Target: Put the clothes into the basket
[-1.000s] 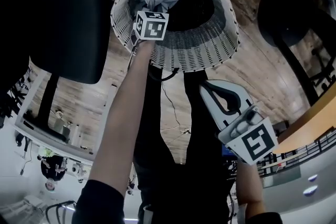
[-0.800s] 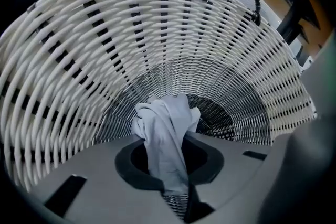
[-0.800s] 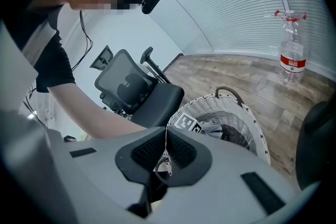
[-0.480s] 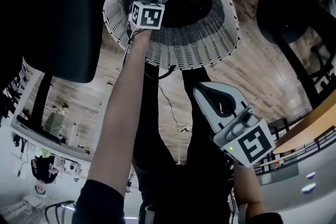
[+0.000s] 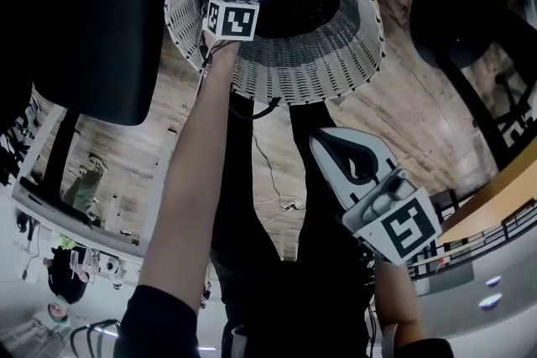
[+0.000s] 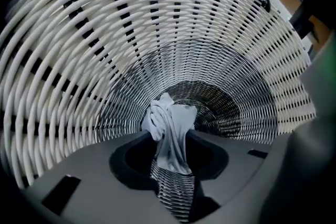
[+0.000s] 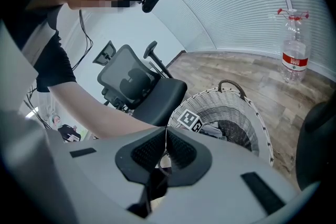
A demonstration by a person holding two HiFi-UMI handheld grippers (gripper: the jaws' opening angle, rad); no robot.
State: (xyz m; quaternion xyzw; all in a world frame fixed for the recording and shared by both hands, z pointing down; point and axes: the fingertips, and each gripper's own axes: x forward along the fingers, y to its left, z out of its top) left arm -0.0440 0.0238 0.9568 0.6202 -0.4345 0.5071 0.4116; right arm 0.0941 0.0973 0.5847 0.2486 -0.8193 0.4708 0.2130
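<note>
1. A white woven wicker basket [image 5: 294,71] is seen in the upper middle of the head view. It stands on the wood-patterned floor [image 5: 403,105], beside a black office chair [image 5: 101,21].
2. The left gripper [image 6: 170,160] is pointed straight down into the basket's mouth, presumably so that its load drops inside rather than over the rim.
3. Its jaws are set narrowly and are opening. A crumpled pale grey-blue garment [image 6: 170,128] hangs between them, above the basket's dark bottom. The pads appear to be clear of the cloth, though the bunched folds make this hard to confirm.
4. The right gripper [image 7: 165,152] is held at the lower right of the head view, tilted down toward the basket. Its jaws are closed together with nothing between them, and it is likely being kept out of the way.
5. The release step is judged to be under way: the garment is within the basket's walls but not yet settled.
</note>
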